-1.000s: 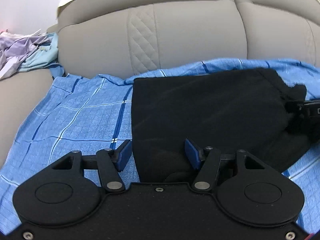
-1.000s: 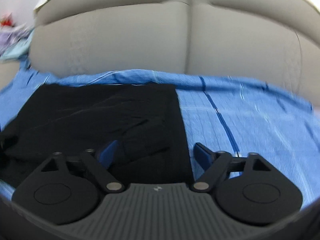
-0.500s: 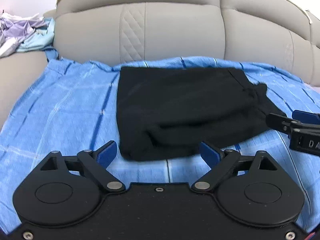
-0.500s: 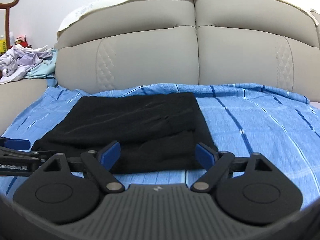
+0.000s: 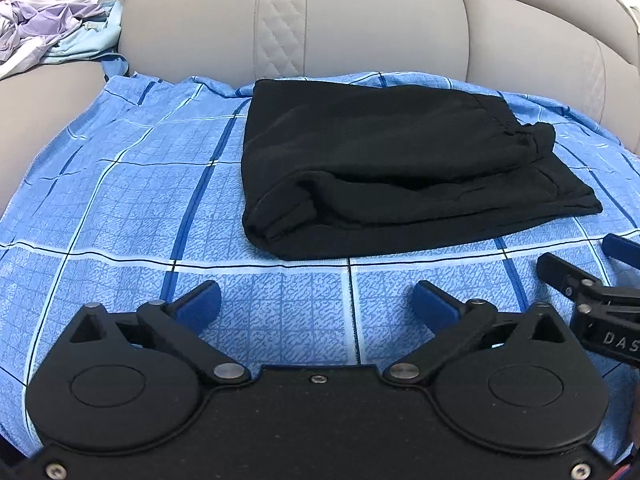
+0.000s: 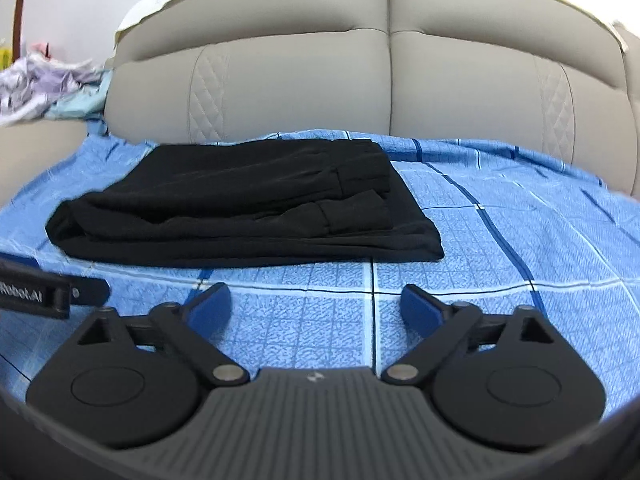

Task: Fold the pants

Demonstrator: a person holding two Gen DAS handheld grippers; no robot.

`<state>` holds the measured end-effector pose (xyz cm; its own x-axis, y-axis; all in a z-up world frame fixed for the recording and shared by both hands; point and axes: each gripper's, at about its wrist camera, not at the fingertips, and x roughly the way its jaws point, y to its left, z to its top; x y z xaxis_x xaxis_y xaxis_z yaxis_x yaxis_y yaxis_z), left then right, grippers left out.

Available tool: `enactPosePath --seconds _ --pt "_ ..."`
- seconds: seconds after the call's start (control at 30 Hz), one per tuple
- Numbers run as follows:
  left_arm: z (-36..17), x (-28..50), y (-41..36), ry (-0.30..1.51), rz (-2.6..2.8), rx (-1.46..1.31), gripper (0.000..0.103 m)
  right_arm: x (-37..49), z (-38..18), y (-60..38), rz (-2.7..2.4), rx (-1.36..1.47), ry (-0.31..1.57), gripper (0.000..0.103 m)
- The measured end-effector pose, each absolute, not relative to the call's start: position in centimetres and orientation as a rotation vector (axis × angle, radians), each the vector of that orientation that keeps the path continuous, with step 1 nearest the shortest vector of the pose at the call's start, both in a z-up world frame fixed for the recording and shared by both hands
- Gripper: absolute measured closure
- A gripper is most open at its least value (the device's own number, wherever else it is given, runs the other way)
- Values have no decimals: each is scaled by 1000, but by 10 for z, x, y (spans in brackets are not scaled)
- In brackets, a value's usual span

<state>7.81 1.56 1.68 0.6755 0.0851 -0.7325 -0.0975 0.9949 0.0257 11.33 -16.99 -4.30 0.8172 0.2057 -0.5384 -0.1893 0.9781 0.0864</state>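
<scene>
Pants (image 5: 384,168) lay folded on the blue sheet (image 5: 120,200), both tongs (image 5: 316,304) (image 6: 316,306) having let go and backed off wide, empty, so folding looked finished.

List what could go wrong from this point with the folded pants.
1. The black pants look folded but loose: the near left corner gapes open, so a nudge might undo the fold.
2. The waistband end bunches and sticks out on the right, so the stack is uneven and may slump if lifted.
3. Both the left gripper and right gripper are open above the blue checked sheet; a low regrasp could pinch the sheet with the pants.
</scene>
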Motion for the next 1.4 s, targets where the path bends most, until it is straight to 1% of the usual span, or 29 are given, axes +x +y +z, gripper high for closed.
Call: enactPosePath --seconds 0.1,0.4,1.4 --pt "16 78 15 815 102 -11 0 115 -46 -165 209 -1 568 0" --pt "13 80 13 784 81 1 0 116 -49 -164 201 -7 551 0" --pt "11 82 13 773 66 -1 0 117 -50 -163 201 -7 554 0"
